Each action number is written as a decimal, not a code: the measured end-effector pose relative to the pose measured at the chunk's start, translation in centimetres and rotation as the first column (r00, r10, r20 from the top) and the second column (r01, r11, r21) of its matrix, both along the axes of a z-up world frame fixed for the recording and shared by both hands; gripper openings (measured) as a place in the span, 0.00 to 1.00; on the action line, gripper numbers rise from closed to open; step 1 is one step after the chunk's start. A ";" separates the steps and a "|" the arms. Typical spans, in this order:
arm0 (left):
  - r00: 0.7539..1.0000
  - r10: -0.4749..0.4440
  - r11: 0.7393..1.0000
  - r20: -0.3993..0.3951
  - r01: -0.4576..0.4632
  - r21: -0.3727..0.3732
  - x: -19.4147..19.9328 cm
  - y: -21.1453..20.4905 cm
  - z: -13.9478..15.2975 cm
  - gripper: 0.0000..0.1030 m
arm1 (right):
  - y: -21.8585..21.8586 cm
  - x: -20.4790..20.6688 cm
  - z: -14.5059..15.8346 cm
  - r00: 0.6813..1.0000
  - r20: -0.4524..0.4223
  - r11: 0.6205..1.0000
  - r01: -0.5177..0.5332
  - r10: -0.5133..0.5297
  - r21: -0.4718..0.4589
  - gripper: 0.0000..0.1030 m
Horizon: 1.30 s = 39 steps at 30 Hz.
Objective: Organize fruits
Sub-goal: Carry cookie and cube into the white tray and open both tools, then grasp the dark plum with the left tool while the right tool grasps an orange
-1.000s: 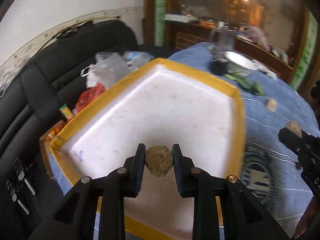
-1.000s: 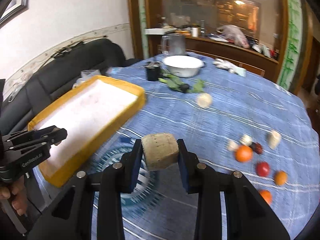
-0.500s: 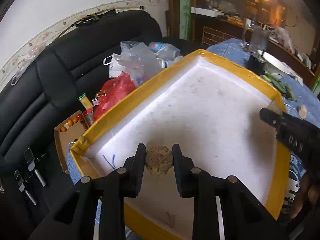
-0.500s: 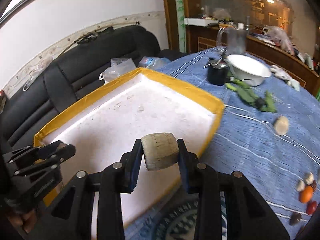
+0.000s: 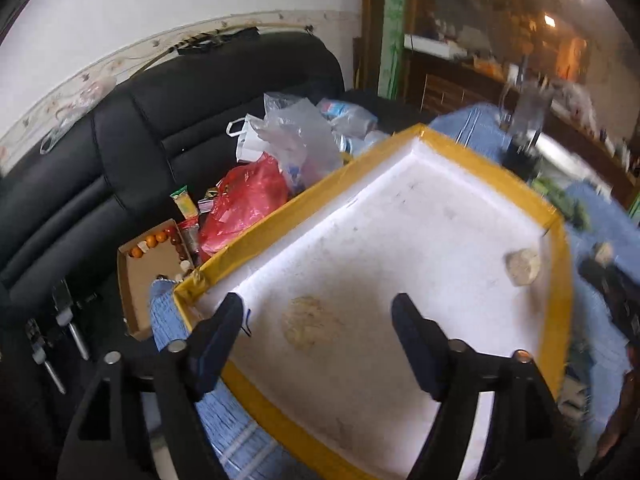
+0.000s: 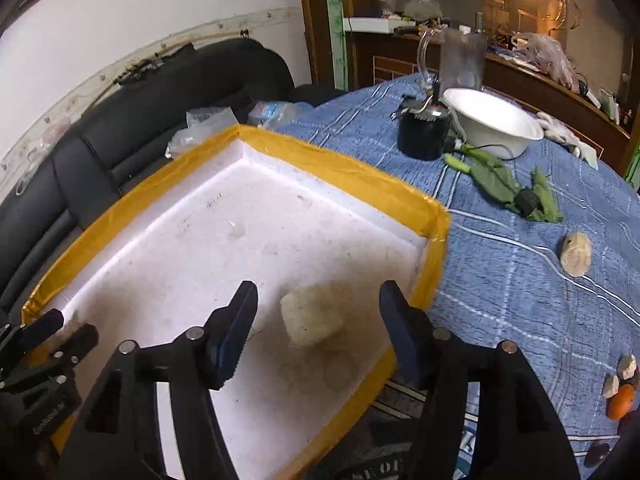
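Your round desk under its blue plaid cloth (image 6: 500, 240) carries the scene, with the black leather sofa (image 5: 132, 152) behind it; on the desk's near side sits the shallow white foam tray with yellow taped rim (image 6: 336, 164), the place where the fruit is being gathered. Both of your tools hang over that tray. The left gripper (image 5: 318, 318) has just been opening, its fingers now wide apart, and the rough tan round fruit (image 5: 306, 322) it carried lies blurred between them on or just above the tray floor, no longer pressed. The right gripper (image 6: 318, 306) has likewise just been opening; its pale cream blocky fruit (image 6: 310, 320) sits between the spread fingers near the tray's right rim, free of the pads. Judged from this, the release is the step in hand: let each piece settle before you lift, draw the fingers straight up and back so they do not nudge the fruit toward the low rim, and keep the two tools well apart. More remains outside the tray: a pale oval fruit (image 6: 576, 254) alone on the cloth, and small orange and red fruits (image 6: 620, 398) at the far right edge.
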<state>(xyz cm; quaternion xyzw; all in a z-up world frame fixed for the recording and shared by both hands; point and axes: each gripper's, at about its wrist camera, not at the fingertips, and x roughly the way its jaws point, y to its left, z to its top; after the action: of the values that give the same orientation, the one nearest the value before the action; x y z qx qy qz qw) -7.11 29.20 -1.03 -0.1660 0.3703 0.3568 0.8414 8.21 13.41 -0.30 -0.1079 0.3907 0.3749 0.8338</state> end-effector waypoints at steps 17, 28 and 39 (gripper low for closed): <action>0.827 -0.562 0.827 -0.001 0.562 -0.028 9.3 -21.1 -0.4 0.78 | -29.6 -3.7 0.8 0.921 0.043 0.922 0.387 -0.387 -0.009 0.70; 0.718 -0.694 0.719 -0.047 0.695 0.004 13.0 -27.6 -1.9 0.73 | -34.1 -0.4 -2.9 0.887 -0.039 0.885 0.455 -0.460 -0.097 0.70; 0.634 -0.772 0.635 -0.048 0.772 -0.027 15.5 -33.0 -3.3 0.63 | -35.5 0.0 -3.0 0.864 -0.057 0.865 0.496 -0.501 -0.081 0.35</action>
<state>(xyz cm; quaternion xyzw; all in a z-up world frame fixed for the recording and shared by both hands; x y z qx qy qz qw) 8.35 -3.83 -4.36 0.0163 0.4292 -0.0331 0.9025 8.23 -22.12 -3.34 -0.0153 0.4486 0.1381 0.8829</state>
